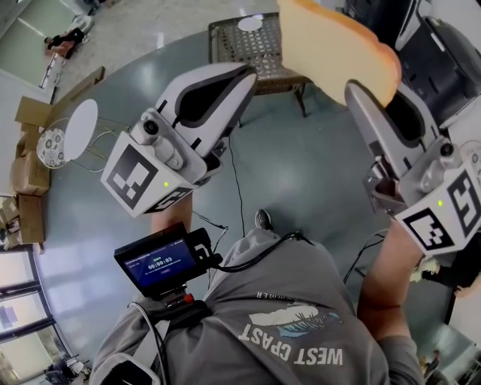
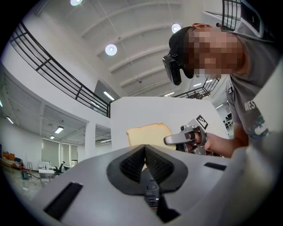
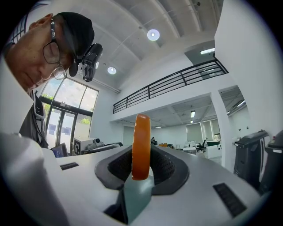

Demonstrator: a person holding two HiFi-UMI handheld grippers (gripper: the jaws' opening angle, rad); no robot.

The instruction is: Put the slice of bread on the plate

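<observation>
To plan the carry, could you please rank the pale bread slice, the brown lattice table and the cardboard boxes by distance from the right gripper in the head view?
1. The pale bread slice, held in the right gripper, upper right.
2. The brown lattice table, top centre.
3. The cardboard boxes, far left.

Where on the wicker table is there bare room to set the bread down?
In the head view, the wicker table has bare weave left of and below the white plate. The held bread hides its right side.
</observation>
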